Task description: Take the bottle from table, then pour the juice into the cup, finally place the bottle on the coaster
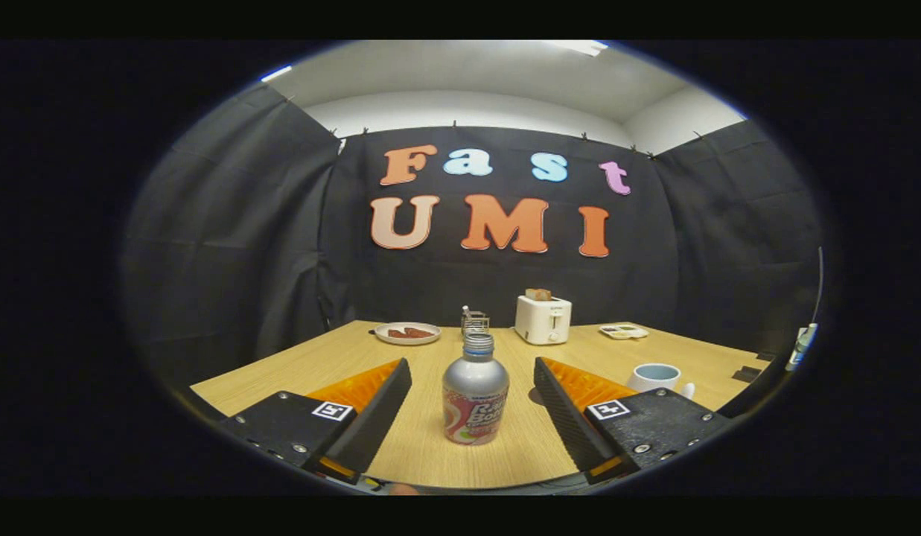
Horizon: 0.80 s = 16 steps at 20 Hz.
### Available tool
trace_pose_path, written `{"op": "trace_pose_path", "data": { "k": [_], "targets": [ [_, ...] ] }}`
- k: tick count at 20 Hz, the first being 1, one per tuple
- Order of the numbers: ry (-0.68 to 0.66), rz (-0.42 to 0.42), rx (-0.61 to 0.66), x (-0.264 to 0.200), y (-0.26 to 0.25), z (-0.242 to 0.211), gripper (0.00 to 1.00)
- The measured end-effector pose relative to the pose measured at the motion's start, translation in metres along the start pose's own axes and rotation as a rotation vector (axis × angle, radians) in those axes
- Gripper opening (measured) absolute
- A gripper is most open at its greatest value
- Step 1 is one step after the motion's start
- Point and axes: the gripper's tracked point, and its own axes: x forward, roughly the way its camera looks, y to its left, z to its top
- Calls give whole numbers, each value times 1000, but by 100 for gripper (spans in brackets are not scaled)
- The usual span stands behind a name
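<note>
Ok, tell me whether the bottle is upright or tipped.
Upright: the bottle stands on its base on the table, neck up, between the open gripper's fingers, untouched.

Wooden table (371,353) backed by black cloth wall (229,246) — white ceiling (467,71), strip light (579,47) above.

The bottle (475,398) stands on the table (341,350) at lower centre, between the spread fingers of the gripper (473,406), touching neither. A cup (656,377) sits right. Behind, left to right: plate (407,333), small rack (475,323), toaster (543,318), tray (623,331).
</note>
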Motion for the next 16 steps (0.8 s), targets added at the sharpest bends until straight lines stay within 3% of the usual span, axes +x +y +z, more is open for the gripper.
{"op": "trace_pose_path", "data": {
  "k": [8, 16],
  "targets": [
    [35, 2, 13, -1, -3, -21, 98],
    [158, -18, 38, 23, -2, -59, 98]
  ]
}}
